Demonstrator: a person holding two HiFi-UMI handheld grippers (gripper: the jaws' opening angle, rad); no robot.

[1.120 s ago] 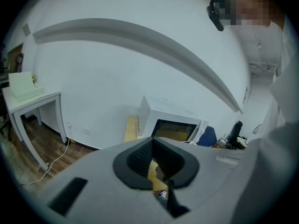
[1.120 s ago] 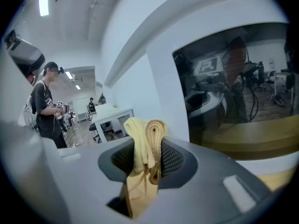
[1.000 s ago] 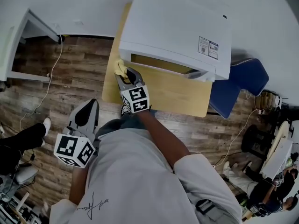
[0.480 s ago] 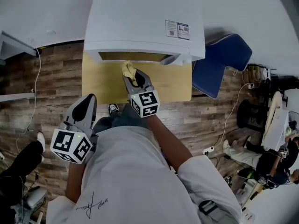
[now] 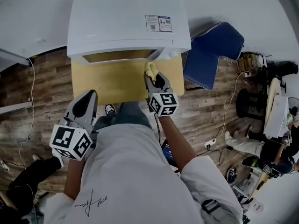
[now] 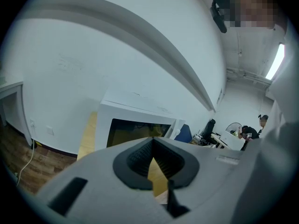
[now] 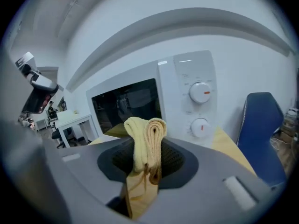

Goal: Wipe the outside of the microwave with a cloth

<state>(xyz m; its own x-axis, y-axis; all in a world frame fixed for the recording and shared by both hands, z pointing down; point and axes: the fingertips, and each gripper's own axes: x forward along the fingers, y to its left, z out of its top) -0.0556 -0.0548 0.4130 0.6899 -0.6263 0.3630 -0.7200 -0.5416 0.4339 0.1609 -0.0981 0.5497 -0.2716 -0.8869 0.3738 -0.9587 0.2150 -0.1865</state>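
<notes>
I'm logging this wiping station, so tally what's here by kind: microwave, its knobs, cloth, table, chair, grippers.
Microwave: 1
Knobs: 2, upper knob and lower knob
Cloth: 1
Table: 1
Blue chair: 1
Grippers: 2, left gripper and right gripper
Total: 8

Smooth shell, soft cloth, matt plastic.
The microwave (image 5: 126, 22) has a smooth white casing and a glossy dark door pane. The yellow cloth (image 7: 145, 129) looks soft and woven. The table (image 5: 107, 83) top is pale matt wood and the floor (image 5: 32, 111) is grainy planks. The left gripper (image 6: 153, 141) and right gripper (image 7: 148, 146) are matt grey plastic with ribbed dark pads (image 7: 175, 160).
</notes>
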